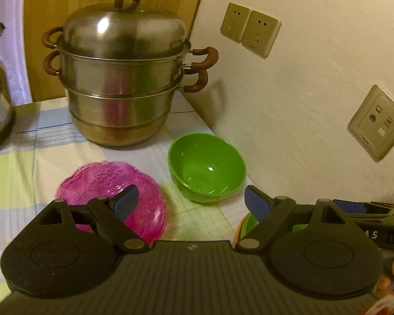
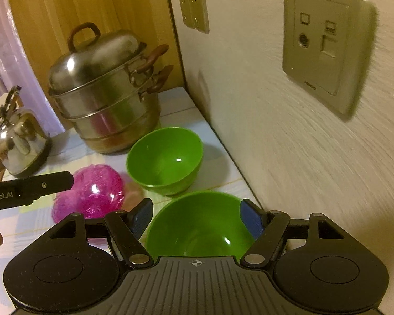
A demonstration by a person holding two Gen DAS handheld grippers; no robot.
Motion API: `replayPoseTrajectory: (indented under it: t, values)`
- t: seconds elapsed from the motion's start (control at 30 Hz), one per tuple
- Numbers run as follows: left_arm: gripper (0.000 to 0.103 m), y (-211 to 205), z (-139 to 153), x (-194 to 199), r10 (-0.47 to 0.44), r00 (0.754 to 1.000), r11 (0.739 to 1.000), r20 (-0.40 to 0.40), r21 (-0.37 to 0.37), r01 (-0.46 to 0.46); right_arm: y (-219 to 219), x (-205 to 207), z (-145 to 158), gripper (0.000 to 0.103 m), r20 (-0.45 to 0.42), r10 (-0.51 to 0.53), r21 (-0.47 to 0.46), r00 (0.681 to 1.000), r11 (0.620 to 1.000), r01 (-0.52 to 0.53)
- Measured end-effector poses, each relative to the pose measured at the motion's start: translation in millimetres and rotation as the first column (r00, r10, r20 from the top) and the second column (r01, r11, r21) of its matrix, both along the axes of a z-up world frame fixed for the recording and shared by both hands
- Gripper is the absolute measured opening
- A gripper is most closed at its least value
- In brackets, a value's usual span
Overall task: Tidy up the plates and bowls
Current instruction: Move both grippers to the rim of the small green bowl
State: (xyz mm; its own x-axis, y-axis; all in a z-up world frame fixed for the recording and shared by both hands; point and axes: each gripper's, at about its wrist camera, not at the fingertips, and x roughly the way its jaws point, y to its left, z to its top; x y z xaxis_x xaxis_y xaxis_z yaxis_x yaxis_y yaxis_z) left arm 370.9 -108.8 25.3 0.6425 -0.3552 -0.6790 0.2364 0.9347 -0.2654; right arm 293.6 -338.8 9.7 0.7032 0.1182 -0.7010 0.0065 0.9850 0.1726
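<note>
Counting two green bowls, one pink plate, one steel steamer pot, one kettle and three wall plates. Left gripper (image 1: 191,202) spread wide, nothing between its blue fingertips (image 1: 126,202); pink plate (image 1: 110,194) lying flat on the striped tablecloth (image 1: 39,136) under and just beyond the left fingertip; far green bowl (image 1: 207,168) standing upright ahead of the gap, a little toward the right fingertip, near the wall. Right gripper (image 2: 197,216) spread about the near green bowl (image 2: 199,225), one blue fingertip (image 2: 141,216) at each side of the rim; touching or merely flanking, cannot tell. Same far green bowl (image 2: 165,160) straight ahead of those fingers, just beyond the near one and apart from it. Pink plate (image 2: 92,191) off beyond the left fingertip, with the other gripper's black body reaching in above it. Steamer pot (image 2: 105,94) farther on past both bowls, lid on, brown handles showing. Kettle (image 2: 18,141) well off to the left. Two paired sockets (image 1: 249,30) and one separate outlet plate (image 2: 325,50) on the wall (image 2: 289,144) to the right.
</note>
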Motion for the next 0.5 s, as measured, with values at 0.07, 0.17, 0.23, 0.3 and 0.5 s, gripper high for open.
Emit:
replayPoseTrajectory:
  t: [0.07,0.17,0.23,0.3,0.5]
  values:
    - [0.086,-2,-2,13,0.000,1.000,1.000,-0.006,0.014,0.000,-4,11,-3,0.073,-0.007,-0.001,0.005,1.000,1.000,0.001]
    - [0.086,-5,-3,33,-0.014,1.000,0.999,-0.008,0.031,0.014,-11,27,-5,0.073,-0.014,-0.006,0.022,1.000,1.000,0.007]
    - [0.086,-5,-5,46,-0.018,1.000,0.999,-0.004,0.039,0.018,-14,39,-6,0.073,-0.021,-0.007,0.032,1.000,0.999,0.008]
    - [0.086,-6,-9,60,-0.019,1.000,0.999,-0.014,0.045,0.020,-15,51,-8,0.073,-0.030,0.002,0.043,1.000,0.999,0.000]
    - [0.086,-11,-31,99,-0.029,0.998,0.996,-0.061,0.084,0.034,-3,88,-20,0.072,-0.057,0.046,0.001,0.997,0.999,-0.046]
